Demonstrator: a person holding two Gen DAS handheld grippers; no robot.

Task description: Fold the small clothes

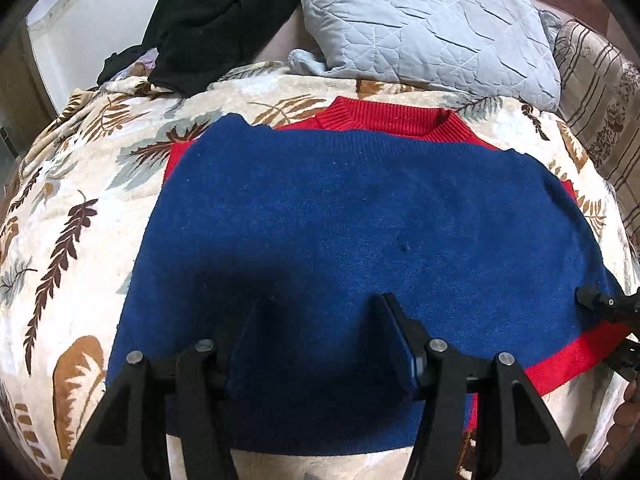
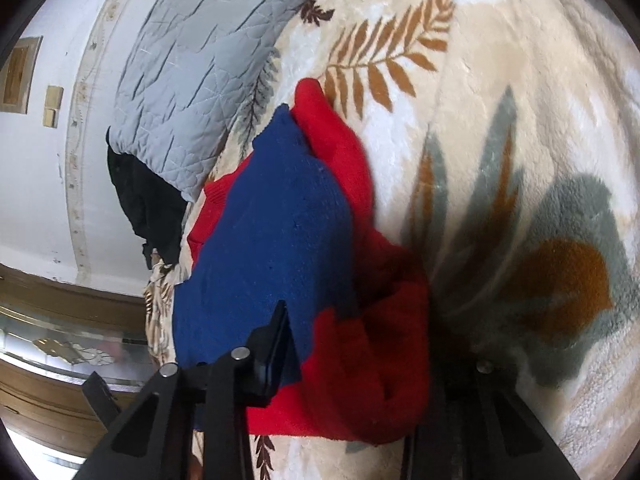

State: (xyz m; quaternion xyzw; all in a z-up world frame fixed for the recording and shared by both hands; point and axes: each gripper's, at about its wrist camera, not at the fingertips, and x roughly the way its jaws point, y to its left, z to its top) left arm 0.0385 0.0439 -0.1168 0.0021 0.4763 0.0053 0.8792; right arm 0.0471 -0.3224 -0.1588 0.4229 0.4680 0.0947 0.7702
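A small red and blue knitted sweater (image 1: 352, 216) lies on a leaf-patterned blanket (image 1: 80, 208), blue part on top, red collar at the far edge. My left gripper (image 1: 316, 316) is open just above the sweater's near blue edge, holding nothing. My right gripper (image 2: 352, 336) is open with bunched red fabric of the sweater (image 2: 360, 364) lying between its fingers; its right finger is mostly hidden behind the cloth. The right gripper also shows at the right edge of the left wrist view (image 1: 608, 304), at the sweater's right side.
A grey quilted pillow (image 1: 420, 20) and a black garment (image 1: 212, 20) lie at the far side of the bed. A striped patterned cushion (image 1: 600, 92) is at the far right. A white wall (image 2: 48, 184) and wooden furniture (image 2: 52, 304) stand beyond the bed.
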